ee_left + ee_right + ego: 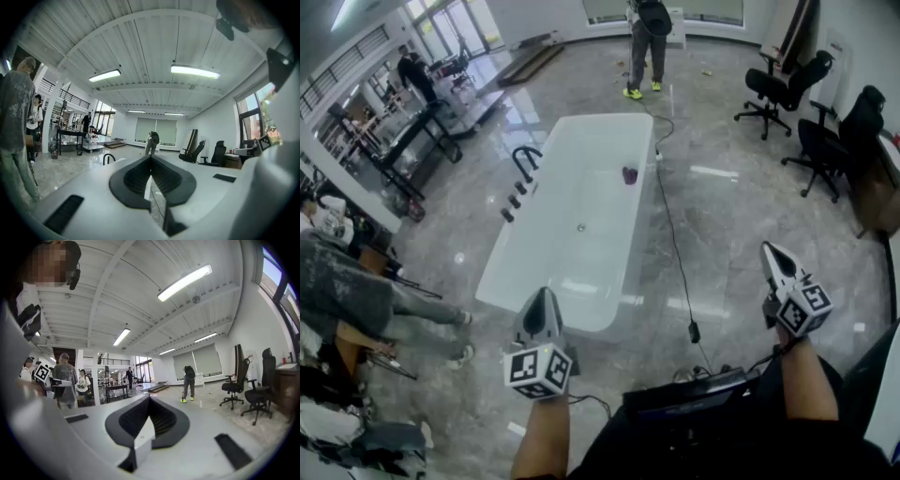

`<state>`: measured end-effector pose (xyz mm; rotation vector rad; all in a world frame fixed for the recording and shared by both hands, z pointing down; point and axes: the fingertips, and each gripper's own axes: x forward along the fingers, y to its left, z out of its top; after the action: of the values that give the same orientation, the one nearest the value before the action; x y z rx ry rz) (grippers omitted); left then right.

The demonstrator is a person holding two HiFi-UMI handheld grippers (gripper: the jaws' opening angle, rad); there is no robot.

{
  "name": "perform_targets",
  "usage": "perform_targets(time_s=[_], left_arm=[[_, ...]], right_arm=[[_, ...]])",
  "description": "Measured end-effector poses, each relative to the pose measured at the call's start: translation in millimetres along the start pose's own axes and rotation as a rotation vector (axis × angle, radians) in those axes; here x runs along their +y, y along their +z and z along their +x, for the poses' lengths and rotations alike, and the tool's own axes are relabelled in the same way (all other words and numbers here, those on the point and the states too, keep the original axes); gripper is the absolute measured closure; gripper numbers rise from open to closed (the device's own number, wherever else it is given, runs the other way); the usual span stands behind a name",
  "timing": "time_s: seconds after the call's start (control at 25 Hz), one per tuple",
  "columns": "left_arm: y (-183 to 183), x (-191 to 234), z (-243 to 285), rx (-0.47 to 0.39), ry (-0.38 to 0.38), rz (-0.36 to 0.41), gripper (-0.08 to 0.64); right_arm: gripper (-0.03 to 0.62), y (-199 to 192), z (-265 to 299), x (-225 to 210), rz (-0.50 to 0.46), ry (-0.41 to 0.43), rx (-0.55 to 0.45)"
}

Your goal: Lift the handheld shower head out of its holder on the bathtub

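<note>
White tub (pixel 581 272) stands lengthwise in the middle of a marble floor (pixel 731 216). A black faucet (pixel 525 161) arches over its left rim, and a row of small black fittings (pixel 515 201) runs along that rim toward the near end. The shower head (pixel 507 215) looks to be the nearest piece of that row, seated on the rim, but it is too small to be sure. A small dark object (pixel 629 174) lies inside the tub near the far right edge.

Left gripper (pixel 544 298) is level with its jaws together and nothing between them. In the head view it shows over the tub's near end rim, well short of the fittings. Right gripper (pixel 772 255) is level with its jaws closed and empty. It is off to the right of the tub over bare floor, well apart from it.

A cable (pixel 670 234) runs on the floor along the tub's right side and ends in a small block (pixel 694 330) near the near right corner. The floor right of the cable is open as far as the office chairs (pixel 825 141) at far right. The left side is tighter, with a person's legs (pixel 412 309) near the near left corner and a black bench (pixel 417 141) further back. Another person (pixel 645 47) stands beyond the far end.
</note>
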<state>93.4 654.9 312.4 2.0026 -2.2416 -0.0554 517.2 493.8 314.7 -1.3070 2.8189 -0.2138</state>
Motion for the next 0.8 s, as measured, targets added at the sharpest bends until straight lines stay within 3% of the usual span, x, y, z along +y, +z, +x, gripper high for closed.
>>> perform_targets(time_s=[0.8], left_arm=[[0.2, -9.5, 8.0, 0.005, -0.005, -0.009, 0.551]], right_arm=[[0.589, -13.3, -6.1, -10.0, -0.032, -0.010, 0.011]])
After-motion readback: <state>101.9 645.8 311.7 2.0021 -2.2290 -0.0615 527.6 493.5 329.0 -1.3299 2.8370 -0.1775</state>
